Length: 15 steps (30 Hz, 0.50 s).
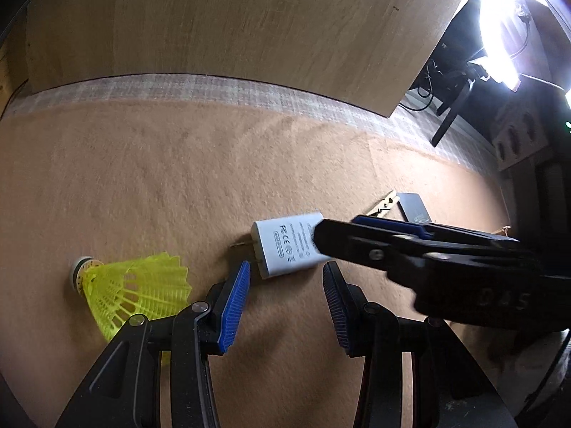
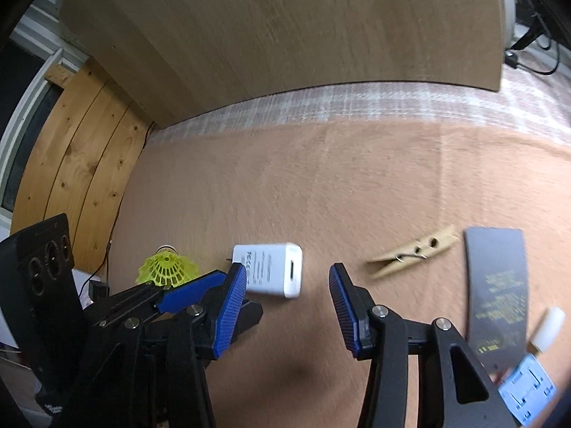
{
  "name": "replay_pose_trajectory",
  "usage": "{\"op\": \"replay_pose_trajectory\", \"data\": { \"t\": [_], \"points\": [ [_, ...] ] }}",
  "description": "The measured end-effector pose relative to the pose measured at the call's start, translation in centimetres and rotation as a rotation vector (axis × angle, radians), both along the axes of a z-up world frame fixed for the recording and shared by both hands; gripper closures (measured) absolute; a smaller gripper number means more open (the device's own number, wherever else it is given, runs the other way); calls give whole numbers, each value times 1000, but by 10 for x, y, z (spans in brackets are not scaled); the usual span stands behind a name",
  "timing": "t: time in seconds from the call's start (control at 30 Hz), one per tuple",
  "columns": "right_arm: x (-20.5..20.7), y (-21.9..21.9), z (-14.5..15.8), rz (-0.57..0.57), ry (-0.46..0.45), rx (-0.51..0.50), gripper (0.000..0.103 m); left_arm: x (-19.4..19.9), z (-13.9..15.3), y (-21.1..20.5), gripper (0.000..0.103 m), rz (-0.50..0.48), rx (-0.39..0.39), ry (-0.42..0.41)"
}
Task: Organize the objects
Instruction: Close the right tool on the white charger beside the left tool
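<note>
A white USB charger [image 1: 285, 246] lies flat on the brown felt mat, prongs to the left; it also shows in the right wrist view [image 2: 271, 273]. My left gripper [image 1: 285, 285] is open and empty just in front of it. My right gripper [image 2: 287, 285] is open and empty, its fingers reaching in from the right beside the charger's right end [image 1: 357, 239]. A yellow shuttlecock [image 1: 132, 292] lies to the left of my left gripper, also seen in the right wrist view [image 2: 166, 267].
A wooden clothespin [image 2: 410, 255] and a dark card [image 2: 498, 289] lie to the right. A small white piece [image 2: 547, 328] and a light blue item [image 2: 528, 392] sit at the far right. A wooden board [image 1: 249, 28] stands behind the mat.
</note>
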State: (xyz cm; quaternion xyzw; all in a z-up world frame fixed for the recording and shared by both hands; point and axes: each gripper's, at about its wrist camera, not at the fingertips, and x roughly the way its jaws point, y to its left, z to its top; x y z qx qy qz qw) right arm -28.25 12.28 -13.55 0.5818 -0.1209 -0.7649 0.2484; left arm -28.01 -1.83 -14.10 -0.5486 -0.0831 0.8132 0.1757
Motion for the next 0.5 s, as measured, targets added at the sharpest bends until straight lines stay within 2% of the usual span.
{"op": "replay_pose_trajectory", "data": {
  "t": [0.2,0.27,0.37,0.5],
  "points": [
    [-9,-6,-13,0,-35,-18,61,-1,3,-8,57,16,-11,18],
    [-9,-8,-14,3,-37,-21,61,-1,4,-10,57,21,-35,31],
    [-9,-11,-14,11,-41,-15,61,-4,-1,-12,53,8,-63,23],
    [-8,-9,-15,-1,-52,-11,61,-6,-3,-8,41,-32,-73,32]
  ]
}}
